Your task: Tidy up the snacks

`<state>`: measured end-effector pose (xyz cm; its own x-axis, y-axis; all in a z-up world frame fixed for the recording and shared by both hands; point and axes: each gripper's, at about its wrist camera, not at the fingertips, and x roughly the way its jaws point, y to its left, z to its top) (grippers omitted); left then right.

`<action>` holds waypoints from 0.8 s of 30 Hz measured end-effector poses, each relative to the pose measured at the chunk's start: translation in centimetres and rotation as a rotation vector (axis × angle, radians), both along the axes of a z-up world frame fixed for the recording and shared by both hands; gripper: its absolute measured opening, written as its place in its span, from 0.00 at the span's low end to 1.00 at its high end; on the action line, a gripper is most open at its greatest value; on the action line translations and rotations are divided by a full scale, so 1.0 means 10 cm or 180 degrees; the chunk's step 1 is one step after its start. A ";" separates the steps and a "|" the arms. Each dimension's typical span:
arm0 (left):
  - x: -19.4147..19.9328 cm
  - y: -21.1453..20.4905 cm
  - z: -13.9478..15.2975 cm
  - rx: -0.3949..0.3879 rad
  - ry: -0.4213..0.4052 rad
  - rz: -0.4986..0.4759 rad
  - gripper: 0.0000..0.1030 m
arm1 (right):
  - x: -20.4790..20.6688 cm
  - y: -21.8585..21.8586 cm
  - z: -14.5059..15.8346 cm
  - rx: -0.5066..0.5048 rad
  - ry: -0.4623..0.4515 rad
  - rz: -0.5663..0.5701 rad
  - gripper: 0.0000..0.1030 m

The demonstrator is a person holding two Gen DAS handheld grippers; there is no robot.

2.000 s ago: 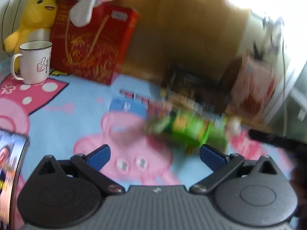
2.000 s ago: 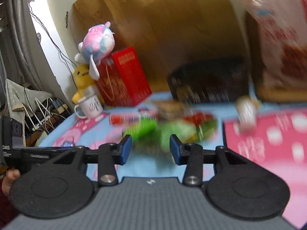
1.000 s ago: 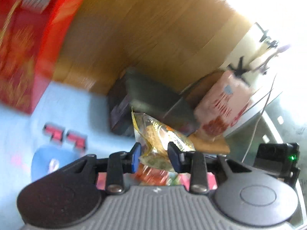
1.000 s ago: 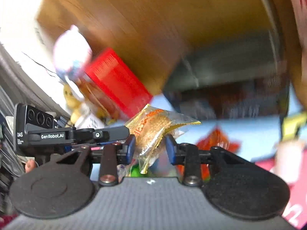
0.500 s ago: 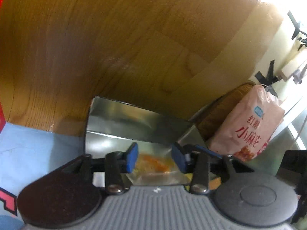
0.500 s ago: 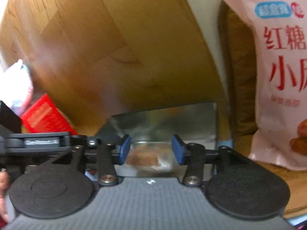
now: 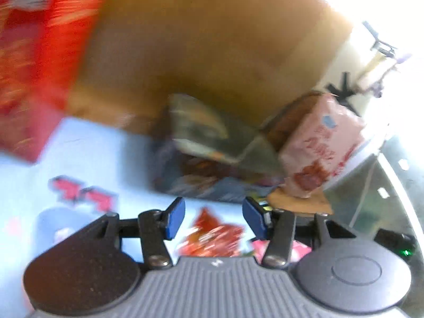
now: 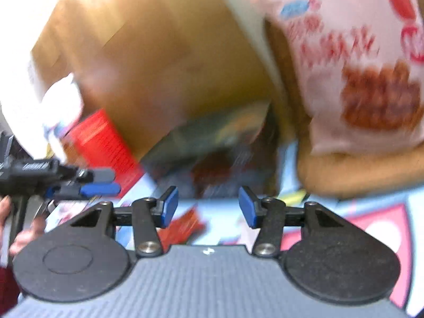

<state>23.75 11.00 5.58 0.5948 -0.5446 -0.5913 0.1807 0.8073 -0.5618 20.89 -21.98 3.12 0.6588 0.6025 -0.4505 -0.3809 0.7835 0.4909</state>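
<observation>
Both views are motion-blurred. My left gripper (image 7: pixel 213 218) is open and empty above a red snack packet (image 7: pixel 209 235) that lies on the cartoon-print cloth. Behind it stands the open dark snack box (image 7: pixel 212 164) with a foil lining. My right gripper (image 8: pixel 208 206) is open and empty too, facing the same box (image 8: pixel 212 153). A red packet (image 8: pixel 182 228) lies below its left finger. The left gripper's fingers (image 8: pixel 98 182) show at the left of the right wrist view.
A large pink snack bag (image 7: pixel 320 151) stands on a wooden board right of the box; it also shows in the right wrist view (image 8: pixel 357 74). A red gift box (image 7: pixel 39 66) stands at the left. A wooden panel (image 7: pixel 198 39) rises behind.
Both grippers picked up clear snack bags, carried them over the box and let them go. They have now pulled back from the box, open and empty.
</observation>
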 end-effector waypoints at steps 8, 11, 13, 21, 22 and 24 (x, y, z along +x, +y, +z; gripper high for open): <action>-0.63 0.77 -0.18 -0.0053 0.0147 0.0529 0.53 | -0.55 0.35 -0.06 -0.0008 -0.0005 0.0514 0.53; -0.75 0.80 -0.24 -0.0087 0.0123 0.0567 0.54 | -0.53 0.50 -0.03 -0.0140 -0.0056 0.0550 0.53; -0.78 0.82 -0.29 -0.0121 0.0155 0.0582 0.54 | -0.49 0.64 -0.06 -0.0242 0.0025 0.0659 0.54; -0.98 0.38 -0.32 -0.0023 0.0078 0.0118 0.53 | -1.04 0.83 -0.16 -0.0571 -0.0120 0.1301 0.54; -0.99 0.34 -0.32 -0.0019 0.0078 0.0082 0.53 | -1.12 0.84 -0.16 -0.0577 -0.0149 0.1377 0.55; -1.00 0.32 -0.33 -0.0005 0.0075 0.0055 0.53 | -1.26 0.83 -0.16 -0.0604 -0.0172 0.1509 0.55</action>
